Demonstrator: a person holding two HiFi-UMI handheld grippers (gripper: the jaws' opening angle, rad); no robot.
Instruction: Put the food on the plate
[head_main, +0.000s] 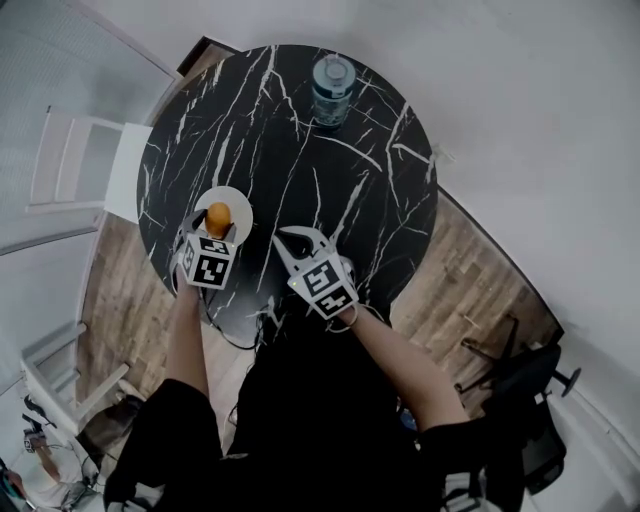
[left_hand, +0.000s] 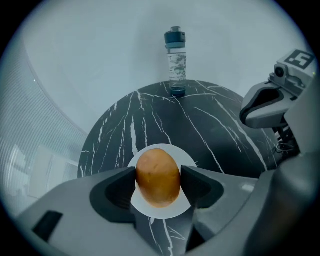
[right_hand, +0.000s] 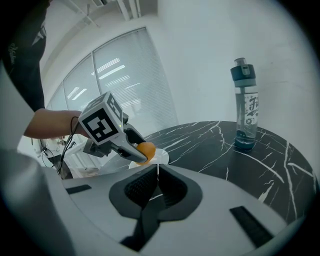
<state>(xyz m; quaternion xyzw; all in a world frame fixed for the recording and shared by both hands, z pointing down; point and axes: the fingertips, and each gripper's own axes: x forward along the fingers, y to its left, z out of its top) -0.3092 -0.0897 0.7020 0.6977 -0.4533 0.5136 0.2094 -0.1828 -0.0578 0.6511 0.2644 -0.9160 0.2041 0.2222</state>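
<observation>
Placement step in hand: the left gripper (left_hand: 158, 182) pinched the potato (left_hand: 158, 172) over the white plate (left_hand: 172, 212). The right gripper (right_hand: 157, 172) was pressed shut, empty. Next move, as judged: lower, then release.

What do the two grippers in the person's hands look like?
Each gripper is light grey plastic with dark ribbed pads inside. The left gripper and the right gripper both carry a white cube with black square markers. A thin black cable hangs by the left one. The person wears a black short-sleeved top.
</observation>
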